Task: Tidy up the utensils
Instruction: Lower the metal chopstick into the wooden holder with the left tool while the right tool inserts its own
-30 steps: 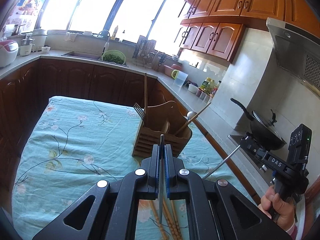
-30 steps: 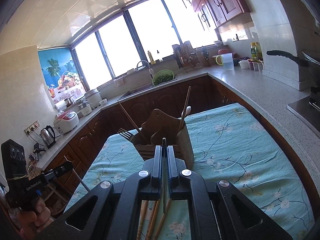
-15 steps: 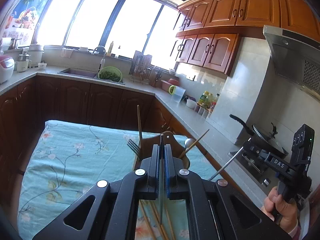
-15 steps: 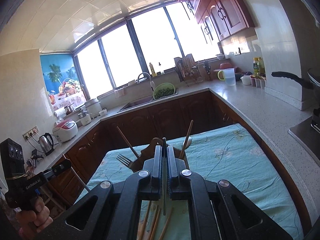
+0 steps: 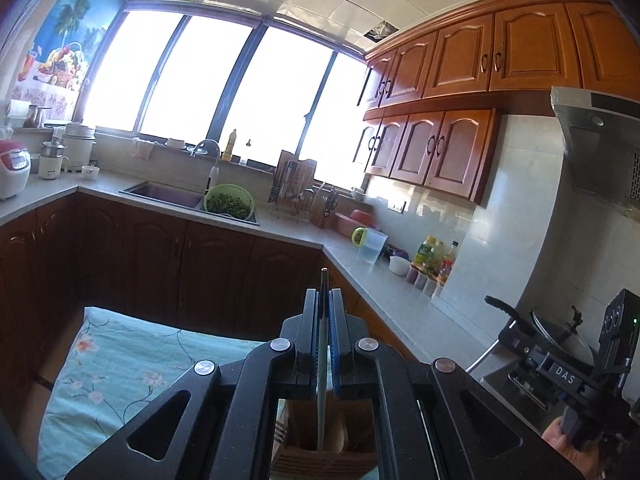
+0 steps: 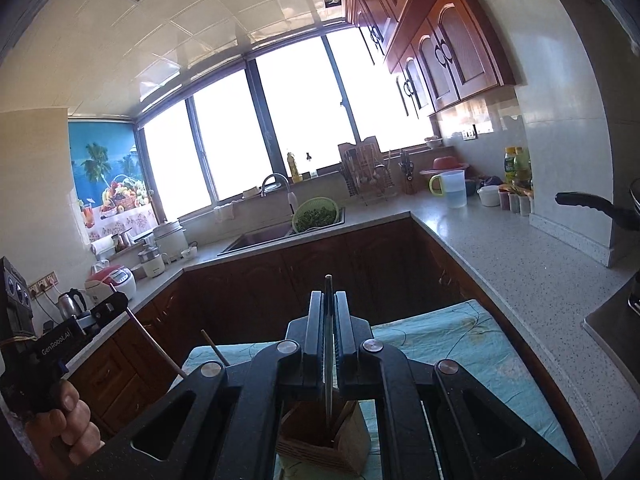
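My left gripper (image 5: 324, 294) is shut on a thin metal utensil (image 5: 322, 360) that stands between its pads and reaches down into the wooden utensil holder (image 5: 320, 444) seen under the fingers. My right gripper (image 6: 329, 296) is shut on another thin metal utensil (image 6: 328, 360), its lower end inside the wooden holder (image 6: 324, 440). A chopstick (image 6: 214, 348) sticks up from the holder at the left. The right gripper also shows in the left wrist view (image 5: 516, 330), and the left gripper shows in the right wrist view (image 6: 116, 302). What kind of utensils I hold is hidden.
The holder stands on a table with a teal flowered cloth (image 5: 120, 364). A grey counter (image 6: 520, 264) runs around the room with a sink (image 5: 168, 194), a green colander (image 5: 230, 202), a jug (image 5: 370, 244), bottles and a black pan (image 5: 556, 332).
Both grippers have risen and tilted up, so the view now shows windows and ceiling. The holder has slid from ahead of the fingers to beneath them. Both stay shut on their utensils.
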`<action>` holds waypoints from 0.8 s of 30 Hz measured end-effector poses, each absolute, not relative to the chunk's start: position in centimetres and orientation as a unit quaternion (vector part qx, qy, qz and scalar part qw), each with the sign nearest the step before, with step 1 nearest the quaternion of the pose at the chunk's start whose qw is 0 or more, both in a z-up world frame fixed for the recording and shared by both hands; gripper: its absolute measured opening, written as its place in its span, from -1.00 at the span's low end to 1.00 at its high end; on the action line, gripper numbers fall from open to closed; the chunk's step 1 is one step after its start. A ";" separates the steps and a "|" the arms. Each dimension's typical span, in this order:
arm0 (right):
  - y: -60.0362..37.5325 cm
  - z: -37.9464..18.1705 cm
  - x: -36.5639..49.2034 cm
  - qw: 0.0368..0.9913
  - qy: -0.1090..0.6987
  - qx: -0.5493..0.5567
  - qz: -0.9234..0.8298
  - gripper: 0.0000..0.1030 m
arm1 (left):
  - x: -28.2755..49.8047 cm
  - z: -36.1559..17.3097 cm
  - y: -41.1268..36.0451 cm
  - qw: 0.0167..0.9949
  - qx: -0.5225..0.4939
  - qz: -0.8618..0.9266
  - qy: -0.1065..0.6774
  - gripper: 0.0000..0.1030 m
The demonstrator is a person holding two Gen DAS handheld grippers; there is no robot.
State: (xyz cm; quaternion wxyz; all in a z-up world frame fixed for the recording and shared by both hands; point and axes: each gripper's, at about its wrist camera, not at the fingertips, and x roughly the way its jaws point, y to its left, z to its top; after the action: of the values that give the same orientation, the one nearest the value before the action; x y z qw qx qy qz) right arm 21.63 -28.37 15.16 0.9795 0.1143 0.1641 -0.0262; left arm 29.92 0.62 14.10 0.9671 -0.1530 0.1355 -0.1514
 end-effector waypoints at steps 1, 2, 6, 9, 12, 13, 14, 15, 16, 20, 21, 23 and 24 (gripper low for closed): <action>-28.5 14.7 22.0 0.979 0.166 0.117 -0.028 -0.92 | 30.6 13.6 0.3 0.967 -0.155 -0.149 0.134 -0.95; -28.7 14.1 22.2 0.978 0.170 0.120 -0.030 -0.92 | 31.1 12.9 0.0 0.968 -0.154 -0.143 0.134 -0.95; -29.1 11.8 23.1 0.973 0.189 0.129 -0.035 -0.92 | 33.1 10.3 -1.1 0.969 -0.150 -0.132 0.145 -0.95; -29.3 10.1 23.6 0.969 0.205 0.137 -0.035 -0.92 | 34.3 8.1 -2.2 0.967 -0.148 -0.129 0.161 -0.95; -29.4 8.7 24.1 0.964 0.221 0.143 -0.036 -0.92 | 35.7 6.4 -3.1 0.965 -0.145 -0.125 0.180 -0.95; -29.4 8.3 24.2 0.963 0.225 0.144 -0.035 -0.92 | 36.1 6.1 -3.3 0.964 -0.144 -0.124 0.186 -0.95; -29.4 8.0 24.3 0.962 0.229 0.145 -0.036 -0.92 | 36.6 5.6 -3.6 0.963 -0.142 -0.123 0.192 -0.95; -29.5 7.8 24.4 0.961 0.233 0.145 -0.036 -0.92 | 37.1 5.4 -3.8 0.962 -0.141 -0.122 0.198 -0.95; -29.5 7.6 24.4 0.960 0.236 0.146 -0.036 -0.92 | 37.6 5.2 -3.8 0.961 -0.141 -0.122 0.203 -0.95; -29.2 7.2 24.7 0.959 0.242 0.141 -0.038 -0.91 | 39.5 4.8 -4.2 0.957 -0.144 -0.120 0.222 -0.94; -29.2 7.3 24.7 0.959 0.243 0.142 -0.037 -0.91 | 39.7 5.1 -4.0 0.956 -0.144 -0.121 0.224 -0.94; -29.2 7.3 24.7 0.958 0.245 0.142 -0.037 -0.91 | 40.0 5.2 -3.9 0.956 -0.143 -0.121 0.227 -0.93; -29.4 7.4 24.9 0.958 0.246 0.142 -0.037 -0.91 | 40.2 5.2 -4.1 0.955 -0.143 -0.122 0.228 -0.93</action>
State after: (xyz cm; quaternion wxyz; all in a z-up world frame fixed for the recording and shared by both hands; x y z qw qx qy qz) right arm 24.85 -29.36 7.35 0.9582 0.1416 0.2458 -0.0369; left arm 40.23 -4.06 5.25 0.9552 -0.1433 0.2283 -0.1224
